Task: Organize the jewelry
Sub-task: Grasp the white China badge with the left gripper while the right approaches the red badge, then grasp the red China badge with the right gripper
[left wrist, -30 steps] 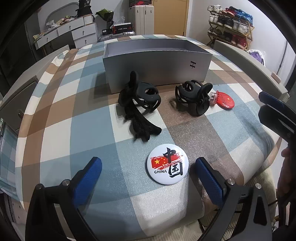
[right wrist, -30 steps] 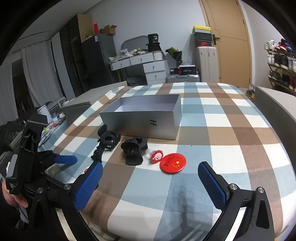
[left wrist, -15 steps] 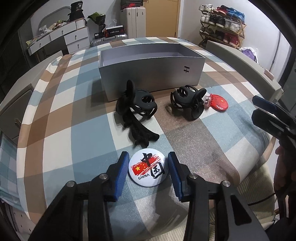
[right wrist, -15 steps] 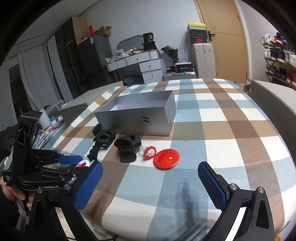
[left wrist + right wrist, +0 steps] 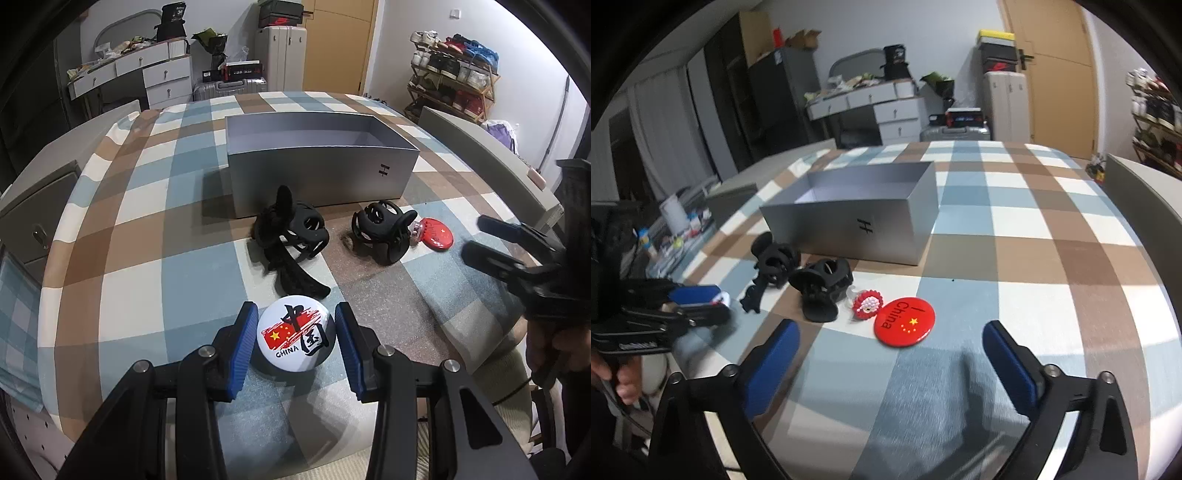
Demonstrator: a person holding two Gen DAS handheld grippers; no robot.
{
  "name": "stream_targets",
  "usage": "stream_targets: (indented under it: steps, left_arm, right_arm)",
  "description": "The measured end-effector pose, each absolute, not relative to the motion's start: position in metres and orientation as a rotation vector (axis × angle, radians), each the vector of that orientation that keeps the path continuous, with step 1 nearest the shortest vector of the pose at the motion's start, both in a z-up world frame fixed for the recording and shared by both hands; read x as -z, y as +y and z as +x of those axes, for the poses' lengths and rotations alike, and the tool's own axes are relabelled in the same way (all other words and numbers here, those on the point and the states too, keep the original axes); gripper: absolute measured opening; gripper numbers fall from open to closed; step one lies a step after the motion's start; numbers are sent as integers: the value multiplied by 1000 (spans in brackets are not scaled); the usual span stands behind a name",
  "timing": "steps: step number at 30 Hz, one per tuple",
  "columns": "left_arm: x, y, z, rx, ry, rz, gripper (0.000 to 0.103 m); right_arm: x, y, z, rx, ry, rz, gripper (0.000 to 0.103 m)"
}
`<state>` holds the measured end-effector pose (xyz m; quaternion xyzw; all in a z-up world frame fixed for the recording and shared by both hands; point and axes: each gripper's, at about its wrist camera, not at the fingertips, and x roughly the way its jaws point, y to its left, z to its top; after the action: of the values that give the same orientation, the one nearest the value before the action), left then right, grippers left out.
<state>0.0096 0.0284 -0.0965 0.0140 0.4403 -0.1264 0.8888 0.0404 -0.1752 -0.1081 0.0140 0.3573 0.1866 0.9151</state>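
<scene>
My left gripper [image 5: 295,341] is shut on a white round China badge [image 5: 293,336] and holds it just above the checked cloth. Beyond it lie two black hair claws [image 5: 291,236] [image 5: 382,230], a small red and white ring [image 5: 866,304] and a red China badge [image 5: 904,321]. An open grey box [image 5: 317,173] stands behind them. My right gripper [image 5: 890,363] is open and empty, just in front of the red badge. The left gripper also shows in the right wrist view [image 5: 698,301], and the right gripper in the left wrist view [image 5: 498,240].
The table [image 5: 1052,229] has a blue, brown and white checked cloth. Grey chair backs [image 5: 491,155] stand at its sides. Drawers, suitcases and a shoe rack stand further back in the room.
My left gripper moved forward around the white badge, closed on it and lifted it slightly. My right gripper moved closer to the red badge and stayed open.
</scene>
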Motion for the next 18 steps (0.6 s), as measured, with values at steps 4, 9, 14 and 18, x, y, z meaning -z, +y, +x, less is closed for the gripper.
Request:
stream_targets:
  steps: [4, 9, 14, 18]
  left_arm:
    - [98, 32, 10, 260, 917, 20, 37]
    - [98, 34, 9, 258, 914, 19, 37]
    - [98, 36, 9, 252, 912, 11, 37]
    - [97, 37, 9, 252, 910, 12, 37]
  right_arm:
    - [114, -170, 54, -383, 780, 12, 84]
    - [122, -161, 61, -364, 816, -78, 63]
    - [124, -153, 58, -332, 797, -180, 42]
    - [124, -154, 52, -323, 776, -205, 41]
